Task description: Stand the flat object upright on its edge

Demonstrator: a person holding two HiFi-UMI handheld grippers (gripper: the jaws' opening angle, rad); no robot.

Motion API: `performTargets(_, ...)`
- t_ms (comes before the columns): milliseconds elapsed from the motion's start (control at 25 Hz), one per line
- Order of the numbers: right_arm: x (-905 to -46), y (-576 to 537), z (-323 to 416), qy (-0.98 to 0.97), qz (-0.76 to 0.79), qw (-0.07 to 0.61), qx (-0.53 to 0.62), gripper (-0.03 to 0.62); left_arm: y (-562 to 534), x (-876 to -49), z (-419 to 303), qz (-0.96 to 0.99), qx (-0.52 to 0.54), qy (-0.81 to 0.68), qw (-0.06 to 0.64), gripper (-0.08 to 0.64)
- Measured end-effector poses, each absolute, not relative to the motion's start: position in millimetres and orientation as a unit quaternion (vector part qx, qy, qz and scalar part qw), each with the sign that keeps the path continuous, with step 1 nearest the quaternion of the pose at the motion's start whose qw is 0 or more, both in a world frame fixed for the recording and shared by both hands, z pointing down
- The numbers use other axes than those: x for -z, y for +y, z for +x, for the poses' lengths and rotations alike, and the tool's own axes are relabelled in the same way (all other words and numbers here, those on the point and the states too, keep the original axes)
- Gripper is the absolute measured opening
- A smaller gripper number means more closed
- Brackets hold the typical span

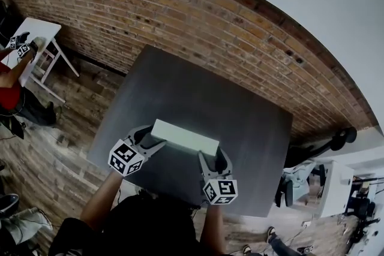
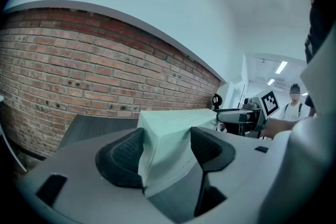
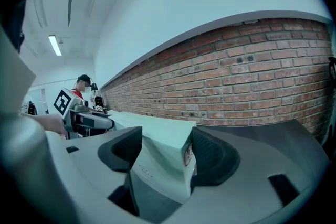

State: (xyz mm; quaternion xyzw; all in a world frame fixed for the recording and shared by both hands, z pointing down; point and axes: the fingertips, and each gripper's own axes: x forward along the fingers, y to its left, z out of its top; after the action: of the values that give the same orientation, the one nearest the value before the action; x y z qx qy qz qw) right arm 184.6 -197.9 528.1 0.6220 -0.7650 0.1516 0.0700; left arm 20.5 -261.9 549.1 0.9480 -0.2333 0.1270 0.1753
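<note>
A long pale green flat box (image 1: pixel 184 136) stands on its long edge above the near part of the dark grey table (image 1: pixel 198 99). My left gripper (image 1: pixel 148 139) is shut on the box's left end, and the box (image 2: pixel 168 149) fills the gap between the black pads (image 2: pixel 123 157). My right gripper (image 1: pixel 210 157) is shut on the right end, where the box (image 3: pixel 163 162) shows a small label beside the right pad (image 3: pixel 207 157). Whether the box's lower edge touches the table I cannot tell.
A red brick wall (image 1: pixel 198 27) runs behind the table. A white table (image 1: pixel 33 39) with a person in red stands at the far left on the wooden floor (image 1: pixel 66 123). White furniture and a dark chair base (image 1: pixel 336 141) sit at the right.
</note>
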Motion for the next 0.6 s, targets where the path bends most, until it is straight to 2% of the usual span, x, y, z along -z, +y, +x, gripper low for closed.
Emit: performTargets(600, -525.4, -188.4, 179.3, -0.768, 0.622, 0.088, -0.128, 0.304, -256.6, -537.7, 13.9, 0.951, -0.108, -0.247, 0.152, 0.273)
